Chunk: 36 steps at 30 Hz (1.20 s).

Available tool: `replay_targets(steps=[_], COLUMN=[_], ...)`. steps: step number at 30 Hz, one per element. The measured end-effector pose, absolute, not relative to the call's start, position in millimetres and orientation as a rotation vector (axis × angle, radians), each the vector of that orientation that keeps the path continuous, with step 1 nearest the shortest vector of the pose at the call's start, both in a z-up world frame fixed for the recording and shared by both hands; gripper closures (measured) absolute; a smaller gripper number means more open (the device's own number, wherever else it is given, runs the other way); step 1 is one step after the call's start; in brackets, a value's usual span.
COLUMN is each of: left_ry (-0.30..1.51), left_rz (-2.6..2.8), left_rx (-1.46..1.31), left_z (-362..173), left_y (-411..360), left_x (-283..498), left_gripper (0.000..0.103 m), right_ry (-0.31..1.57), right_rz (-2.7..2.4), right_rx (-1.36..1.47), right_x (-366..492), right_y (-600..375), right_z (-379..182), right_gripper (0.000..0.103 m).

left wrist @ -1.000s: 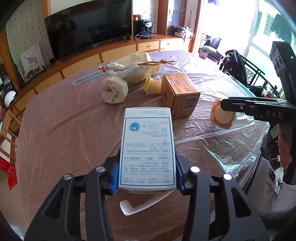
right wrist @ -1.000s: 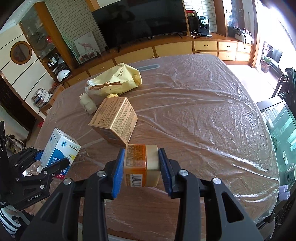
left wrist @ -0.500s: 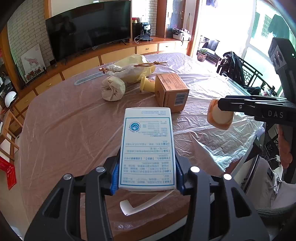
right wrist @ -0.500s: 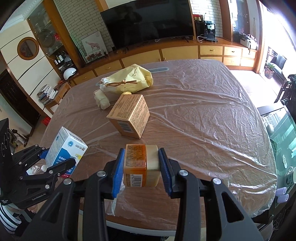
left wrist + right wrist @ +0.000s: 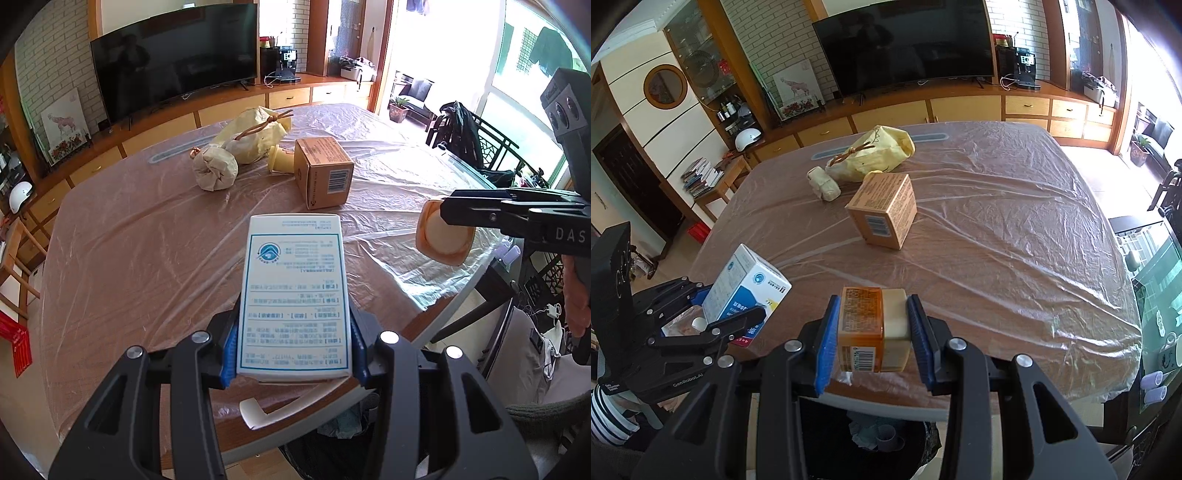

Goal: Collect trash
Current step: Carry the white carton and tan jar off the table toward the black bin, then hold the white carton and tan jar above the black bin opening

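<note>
My left gripper [image 5: 293, 343] is shut on a white and blue carton [image 5: 293, 295], held above the table's near edge; the carton also shows in the right wrist view [image 5: 744, 291]. My right gripper [image 5: 873, 332] is shut on an orange and cream tub [image 5: 873, 328], also seen from the left wrist view [image 5: 445, 240]. Below it a black bin [image 5: 882, 435] with trash stands under the table edge. On the table lie a brown cardboard box [image 5: 323, 171], a crumpled paper ball [image 5: 214, 170], a yellow bag [image 5: 255, 136] and a small yellow cup [image 5: 279, 164].
The table [image 5: 1015, 229] is covered with clear plastic sheet. A TV and wooden cabinets stand behind it. A black chair [image 5: 469, 140] is at the far right. A red stool [image 5: 16, 343] stands at the left.
Both grippers have pulled back toward the table's near edge with their loads. The bin under the edge has come into view.
</note>
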<state>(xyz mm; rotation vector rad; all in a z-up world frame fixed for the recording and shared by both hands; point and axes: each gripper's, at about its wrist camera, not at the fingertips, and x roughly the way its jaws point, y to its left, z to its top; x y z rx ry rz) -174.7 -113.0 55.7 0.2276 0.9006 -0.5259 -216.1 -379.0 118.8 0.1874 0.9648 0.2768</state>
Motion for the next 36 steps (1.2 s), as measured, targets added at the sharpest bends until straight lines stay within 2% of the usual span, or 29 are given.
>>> replay_targets(steps=[36], left_ry=[0.95], left_rz=[-0.61], left_rx=[0.295], left_z=[43.7], left_y=[-104.3], left_x=[-258.5], left_gripper=[0.056], right_ry=[1.037], right_rz=[0.363], right_rx=[0.178], right_x=[-294.2], right_y=[-354.5], right_z=[111.9], right_gripper=[0.067])
